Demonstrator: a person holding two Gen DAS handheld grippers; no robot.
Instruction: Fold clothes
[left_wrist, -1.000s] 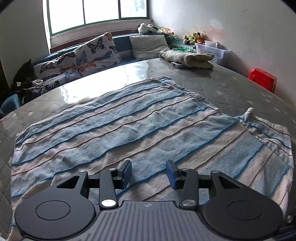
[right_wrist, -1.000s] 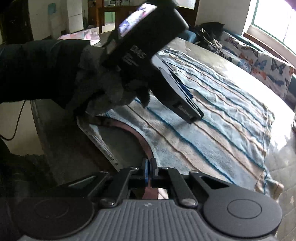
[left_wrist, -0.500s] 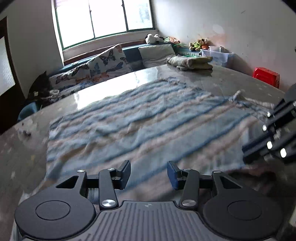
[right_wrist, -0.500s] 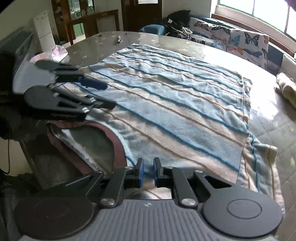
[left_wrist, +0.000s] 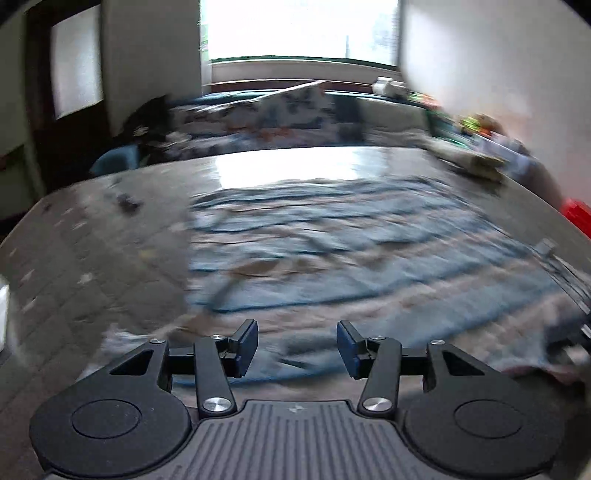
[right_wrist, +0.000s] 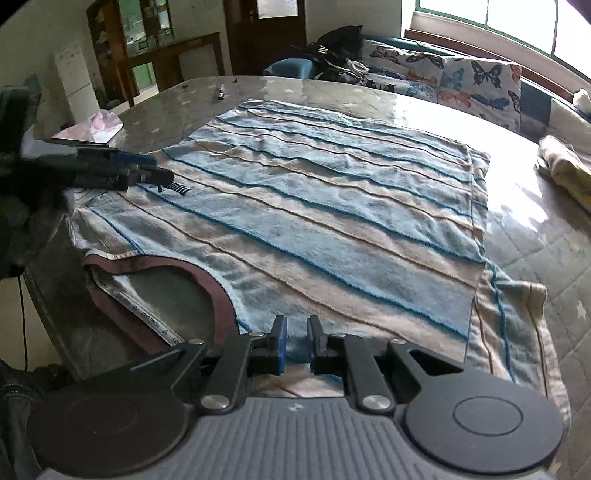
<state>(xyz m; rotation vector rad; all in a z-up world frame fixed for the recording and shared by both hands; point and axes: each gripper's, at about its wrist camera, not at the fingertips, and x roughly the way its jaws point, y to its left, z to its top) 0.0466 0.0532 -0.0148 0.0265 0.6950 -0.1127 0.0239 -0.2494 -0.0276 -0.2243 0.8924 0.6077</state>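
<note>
A blue and beige striped shirt (right_wrist: 325, 206) with a maroon collar (right_wrist: 207, 284) lies flat on the quilted grey surface (right_wrist: 554, 251). It also shows, blurred, in the left wrist view (left_wrist: 351, 251). My right gripper (right_wrist: 296, 343) hovers low over the shirt's near shoulder beside the collar, its jaws slightly apart and empty. My left gripper (left_wrist: 297, 343) is open and empty above the shirt's other near corner. It shows in the right wrist view (right_wrist: 147, 173) at the left, over the shirt's logo.
Butterfly-print cushions (right_wrist: 461, 77) line the bench under the window. A folded beige cloth (right_wrist: 565, 166) lies at the far right. A red box (left_wrist: 576, 214) sits by the wall. A pen (right_wrist: 221, 91) and a pink item (right_wrist: 99, 125) lie at the far left edge.
My right gripper has opened off the collar edge and pulled back. My left gripper has swung left across the shirt, staying open; its view is now motion-blurred.
</note>
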